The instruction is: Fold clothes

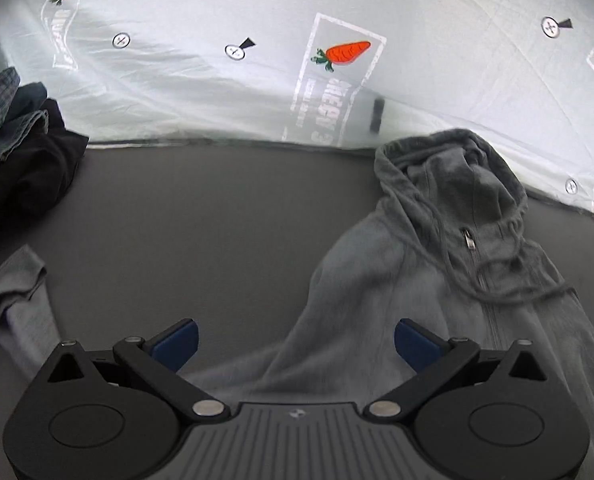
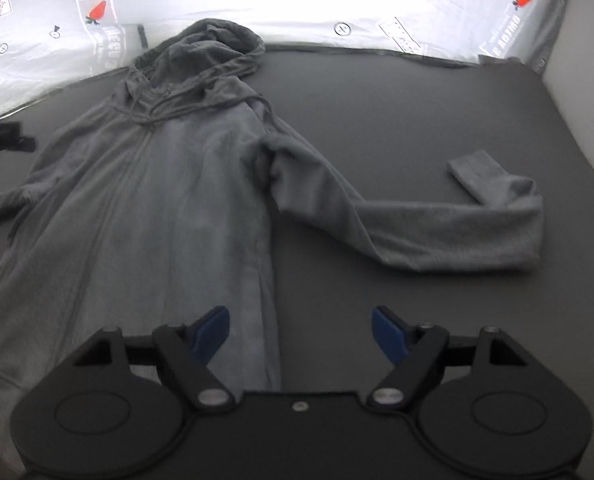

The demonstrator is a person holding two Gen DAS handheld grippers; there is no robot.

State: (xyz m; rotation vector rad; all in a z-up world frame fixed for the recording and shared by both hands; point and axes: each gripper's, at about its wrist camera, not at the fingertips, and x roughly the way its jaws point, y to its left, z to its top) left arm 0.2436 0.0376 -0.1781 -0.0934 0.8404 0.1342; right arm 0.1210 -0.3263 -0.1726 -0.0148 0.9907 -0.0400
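1. Grey hoodie (image 2: pixel 145 200) spread flat, zipper up, on dark table (image 2: pixel 377 120); sleeve (image 2: pixel 437 232) flung outward.
2. Left tongs (image 1: pixel 295 342), right tongs (image 2: pixel 301 330): spread, empty.
3. No folds visible; folding remains.

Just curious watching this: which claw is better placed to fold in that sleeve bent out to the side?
Probably the right claw: open, with the bent sleeve straight ahead. The left claw faces the hoodie body instead.
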